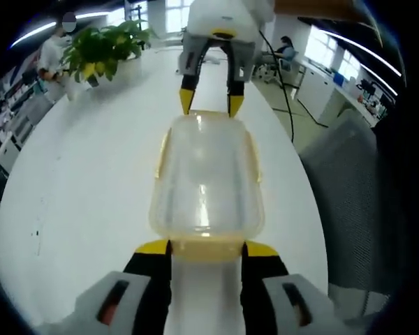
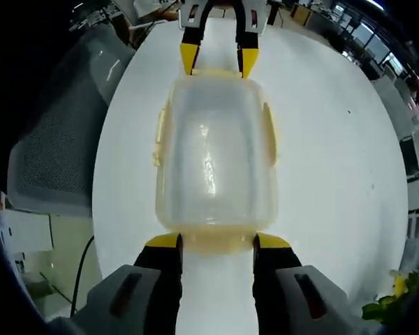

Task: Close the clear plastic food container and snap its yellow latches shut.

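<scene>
A clear plastic food container [image 1: 206, 178] with its lid on lies on a long white table [image 1: 91, 188], held between two hand-held grippers that face each other across it. In the left gripper view, the left gripper [image 1: 207, 249] has its yellow-tipped jaws set apart at the near short end of the container, one on each side of the yellow latch [image 1: 206, 246] there; whether the tips press on it cannot be told. At the far end the right gripper [image 1: 211, 103] meets the container the same way, jaws apart. The right gripper view shows the mirror of this: the right gripper [image 2: 216, 242] at the near end, the left gripper [image 2: 218, 59] at the far one, and yellow side latches [image 2: 269, 132] along the container's long edges. A potted plant [image 1: 105, 49] stands on the far left of the table, and a grey chair [image 1: 356, 188] sits by its right side.
</scene>
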